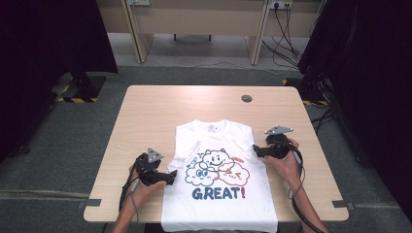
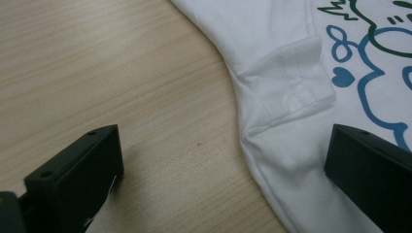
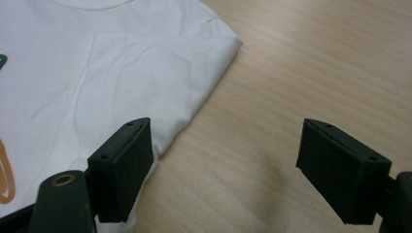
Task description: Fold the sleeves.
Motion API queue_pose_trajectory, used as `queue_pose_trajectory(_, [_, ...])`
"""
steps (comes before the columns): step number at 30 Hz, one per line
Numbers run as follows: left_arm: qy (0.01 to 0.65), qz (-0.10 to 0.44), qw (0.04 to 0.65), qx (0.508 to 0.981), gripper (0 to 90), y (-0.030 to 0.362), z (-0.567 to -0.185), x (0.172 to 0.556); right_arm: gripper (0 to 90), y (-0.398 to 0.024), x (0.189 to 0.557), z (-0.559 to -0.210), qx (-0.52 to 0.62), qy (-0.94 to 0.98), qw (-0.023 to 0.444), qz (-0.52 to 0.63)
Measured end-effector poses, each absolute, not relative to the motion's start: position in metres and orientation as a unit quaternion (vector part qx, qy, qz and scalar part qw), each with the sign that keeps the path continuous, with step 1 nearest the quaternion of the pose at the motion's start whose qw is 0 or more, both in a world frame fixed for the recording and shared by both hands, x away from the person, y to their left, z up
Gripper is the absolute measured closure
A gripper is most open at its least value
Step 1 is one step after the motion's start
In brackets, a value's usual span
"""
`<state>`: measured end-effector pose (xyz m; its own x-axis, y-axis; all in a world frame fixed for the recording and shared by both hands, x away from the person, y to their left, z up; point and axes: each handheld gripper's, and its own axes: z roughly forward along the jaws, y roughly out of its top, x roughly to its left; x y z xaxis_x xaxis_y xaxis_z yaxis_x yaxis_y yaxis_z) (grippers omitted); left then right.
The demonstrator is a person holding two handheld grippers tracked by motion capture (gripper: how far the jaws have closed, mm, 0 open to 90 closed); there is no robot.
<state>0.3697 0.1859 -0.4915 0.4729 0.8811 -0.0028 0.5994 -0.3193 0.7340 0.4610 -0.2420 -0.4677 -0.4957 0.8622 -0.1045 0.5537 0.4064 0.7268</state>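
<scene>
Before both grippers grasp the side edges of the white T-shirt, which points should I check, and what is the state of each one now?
1. Left gripper open: ok, fingers stand wide apart.
2. Right gripper open: ok.
3. T-shirt edge between the left fingers: ok.
4. T-shirt edge between the right fingers: ok, though close to one of them.
5. T-shirt lies flat on the table: not ok, its sleeves are folded in and its hem hangs over the near edge.
6. Fingers touch the cloth: cannot tell.

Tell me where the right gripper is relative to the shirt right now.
In the high view the right gripper sits at the T-shirt's right edge, below the folded sleeve, jaws open and straddling the hem over the table.
</scene>
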Motion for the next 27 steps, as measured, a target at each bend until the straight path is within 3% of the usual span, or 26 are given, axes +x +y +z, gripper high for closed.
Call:
queue_pose_trajectory(10, [0.471, 0.205, 0.344, 0.786, 0.0, 0.186, -0.491, 0.37, 20.7, -0.231, 0.489, -0.465, 0.456, 0.792, 0.242, 0.325])
queue_pose_trajectory(14, [0.471, 0.205, 0.344, 0.786, 0.0, 0.186, -0.491, 0.37, 20.9, -0.228, 0.518, -0.473, 0.499, 0.773, 0.261, 0.292])
queue_pose_trajectory(27, [0.471, 0.205, 0.344, 0.786, 0.0, 0.186, -0.491, 0.37, 20.7, -0.223, 0.519, -0.473, 0.491, 0.78, 0.248, 0.299])
